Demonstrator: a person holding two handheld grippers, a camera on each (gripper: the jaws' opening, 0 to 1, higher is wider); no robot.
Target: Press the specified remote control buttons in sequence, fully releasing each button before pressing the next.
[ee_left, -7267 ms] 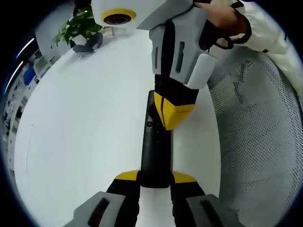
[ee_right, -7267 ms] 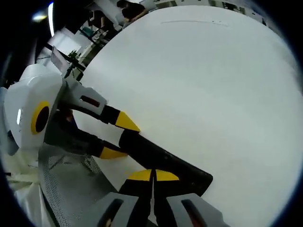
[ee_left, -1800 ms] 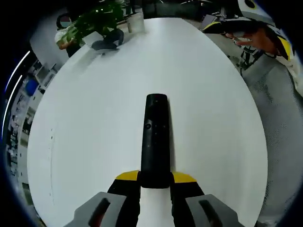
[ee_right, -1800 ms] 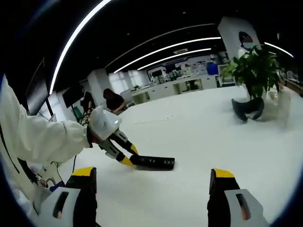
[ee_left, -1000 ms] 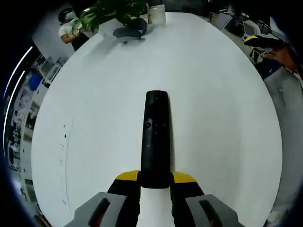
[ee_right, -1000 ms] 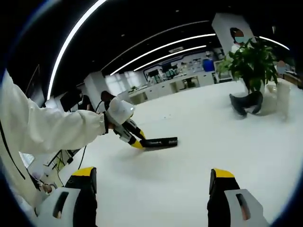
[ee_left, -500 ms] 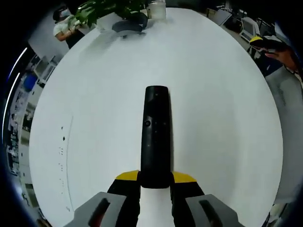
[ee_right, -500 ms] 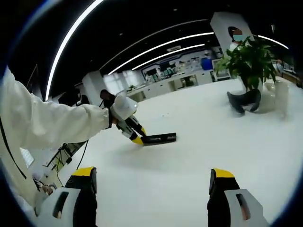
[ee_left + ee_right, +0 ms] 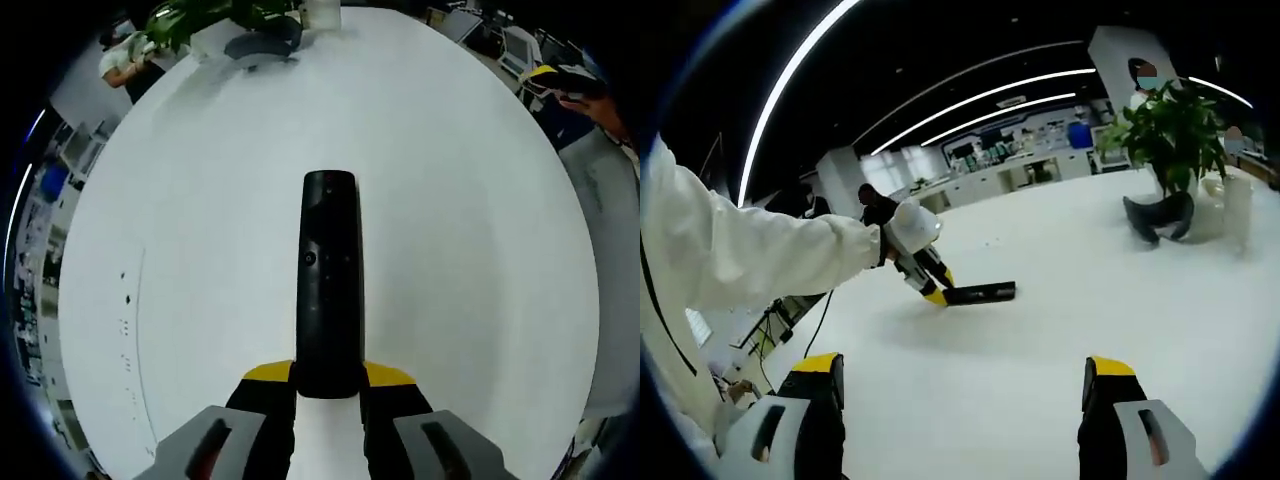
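Remote control [image 9: 328, 280] clamped between left gripper [image 9: 328, 374] jaws, pointing forward.

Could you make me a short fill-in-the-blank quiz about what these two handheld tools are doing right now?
1. The left tool is shut on a black ____.
2. The right tool has its jaws wide ____ and holds nothing.
3. The table under the held thing is ____ in colour.
4. Near the table's far edge stands a green ____.

Missing words: remote control; open; white; plant.
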